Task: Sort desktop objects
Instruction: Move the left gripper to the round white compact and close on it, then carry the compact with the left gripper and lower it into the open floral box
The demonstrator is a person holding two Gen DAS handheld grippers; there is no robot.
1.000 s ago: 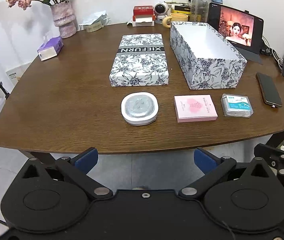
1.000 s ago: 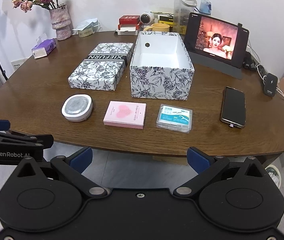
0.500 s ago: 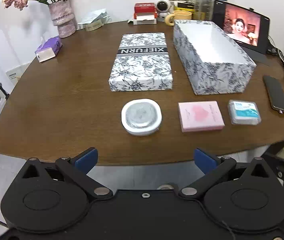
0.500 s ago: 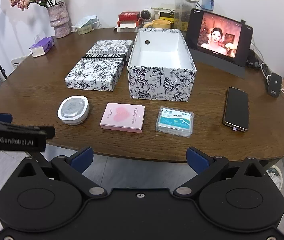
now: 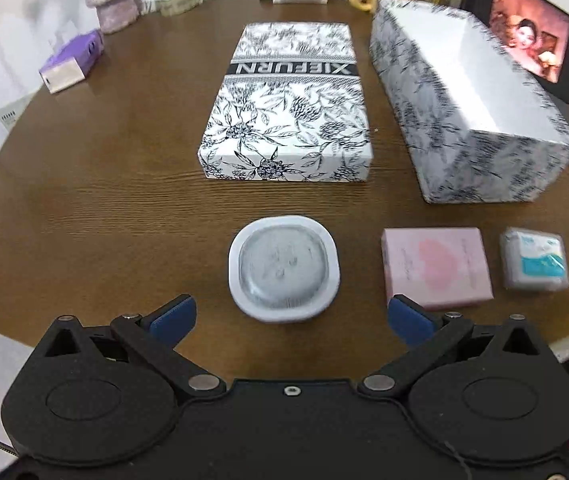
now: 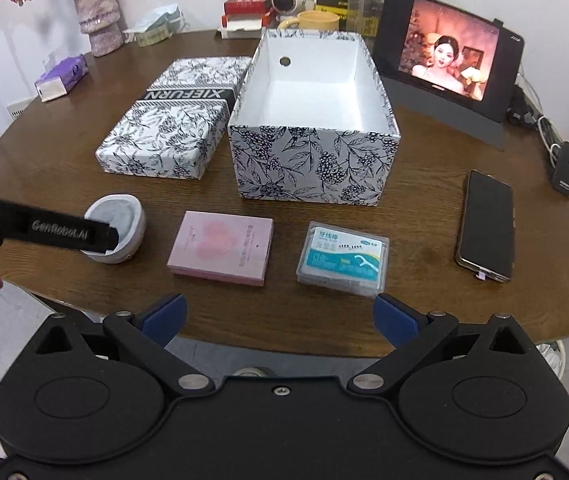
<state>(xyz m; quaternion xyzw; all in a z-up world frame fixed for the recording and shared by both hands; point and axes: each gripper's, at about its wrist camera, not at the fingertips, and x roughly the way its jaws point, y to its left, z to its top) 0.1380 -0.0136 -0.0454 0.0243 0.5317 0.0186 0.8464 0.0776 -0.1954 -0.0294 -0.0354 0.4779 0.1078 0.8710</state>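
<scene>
On the dark wooden table [image 6: 424, 248], the floral-printed flat lid [image 6: 172, 124] lies left of the open floral cardboard box [image 6: 312, 172], whose white interior holds nothing. In front sit a round white-rimmed grey case [image 5: 283, 267], a pink flat box [image 6: 221, 253] and a clear floss-pick box [image 6: 342, 257]. The left gripper [image 5: 290, 314] hangs spread before the case; the right gripper [image 6: 280, 314] is spread near the table edge. Only the right view shows the black phone [image 6: 486, 226] whole.

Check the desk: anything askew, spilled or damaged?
Nothing stands out. The open floral box sits upright and empty, its lid flat beside it. The white round case, pink box and floss pack lie flat in a row, intact.
</scene>
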